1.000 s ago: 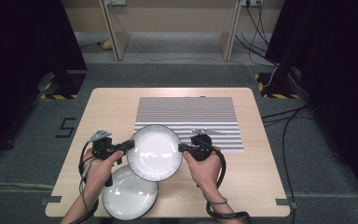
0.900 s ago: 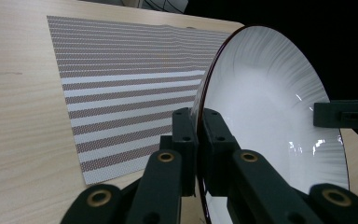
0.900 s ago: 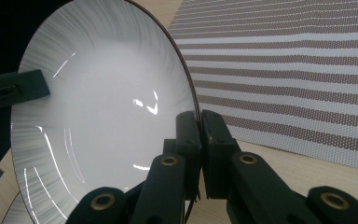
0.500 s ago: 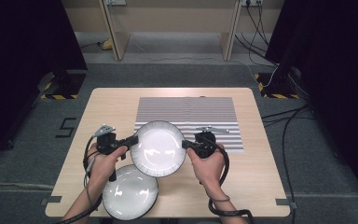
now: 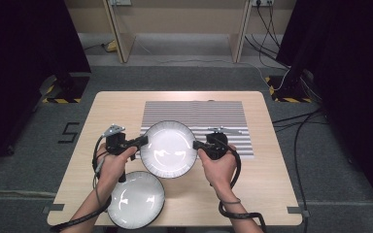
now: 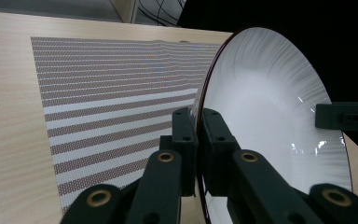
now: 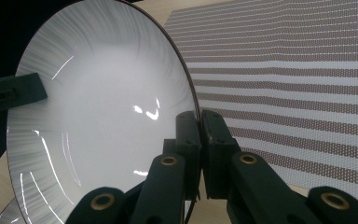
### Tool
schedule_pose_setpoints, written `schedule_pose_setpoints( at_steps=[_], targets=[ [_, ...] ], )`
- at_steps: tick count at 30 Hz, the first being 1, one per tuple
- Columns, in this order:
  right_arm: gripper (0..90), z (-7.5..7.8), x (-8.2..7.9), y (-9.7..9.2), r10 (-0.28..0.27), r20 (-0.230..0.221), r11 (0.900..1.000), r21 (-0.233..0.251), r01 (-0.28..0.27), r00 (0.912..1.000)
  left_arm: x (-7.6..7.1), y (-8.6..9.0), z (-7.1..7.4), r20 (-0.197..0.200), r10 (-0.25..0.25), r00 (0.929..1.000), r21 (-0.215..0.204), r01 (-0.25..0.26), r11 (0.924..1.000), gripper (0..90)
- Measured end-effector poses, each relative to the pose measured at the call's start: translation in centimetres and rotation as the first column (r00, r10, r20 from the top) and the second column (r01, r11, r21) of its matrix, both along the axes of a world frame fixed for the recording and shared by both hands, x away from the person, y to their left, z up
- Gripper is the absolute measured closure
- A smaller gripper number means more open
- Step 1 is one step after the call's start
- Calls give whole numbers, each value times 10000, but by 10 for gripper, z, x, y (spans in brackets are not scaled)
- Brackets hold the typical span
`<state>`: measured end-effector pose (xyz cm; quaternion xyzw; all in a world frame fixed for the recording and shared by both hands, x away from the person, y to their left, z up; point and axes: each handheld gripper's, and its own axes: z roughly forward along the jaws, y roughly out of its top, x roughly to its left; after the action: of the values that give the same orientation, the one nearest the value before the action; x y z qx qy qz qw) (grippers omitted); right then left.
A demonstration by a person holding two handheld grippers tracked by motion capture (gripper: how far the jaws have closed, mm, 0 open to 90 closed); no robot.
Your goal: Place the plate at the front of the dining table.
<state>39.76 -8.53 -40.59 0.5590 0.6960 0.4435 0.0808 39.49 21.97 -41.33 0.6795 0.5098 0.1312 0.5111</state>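
Observation:
A white plate with a dark rim (image 5: 168, 148) hangs above the table, held level between both grippers. My left gripper (image 5: 143, 141) is shut on its left rim, and my right gripper (image 5: 196, 144) is shut on its right rim. In the left gripper view the jaws pinch the plate's edge (image 6: 199, 112), with the other gripper's jaw (image 6: 345, 116) at the far side. The right gripper view shows the same plate (image 7: 102, 98) clamped at its rim. A second white plate (image 5: 135, 199) lies on the table near the front edge, below my left hand.
A striped mat (image 5: 194, 116) covers the table's middle and back, partly under the held plate. The wooden table (image 5: 267, 165) has bare room at the right and left. Cables (image 5: 296, 126) run over the floor at the right.
Both grippers have carried the held plate away from the front edge toward the striped mat and a little to the right. The plate on the table has stayed put.

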Motion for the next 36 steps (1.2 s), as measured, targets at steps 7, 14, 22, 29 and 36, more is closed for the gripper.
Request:
schedule_pose_setpoints(
  at_steps=[7,14,22,29,36],
  targets=[
    [868,-1,5,-3,-121,168,9999,-41,121,9998,8,-5,0,129,4,9999,57,-5,10000,846],
    [868,1,12,-7,-253,327,9995,-163,259,9991,19,-10,-1,272,-57,9996,131,54,9999,842],
    [867,-1,20,-10,-395,340,9990,-189,402,9986,28,-15,-3,213,-86,9997,116,84,9999,842],
    [867,-3,25,-13,-480,343,9986,-222,488,9983,35,-19,-4,170,-94,9998,163,91,9998,842],
    [866,-3,31,-15,-619,445,9976,-288,632,9971,43,-23,-6,191,-70,9998,138,67,9999,840]
  ],
)
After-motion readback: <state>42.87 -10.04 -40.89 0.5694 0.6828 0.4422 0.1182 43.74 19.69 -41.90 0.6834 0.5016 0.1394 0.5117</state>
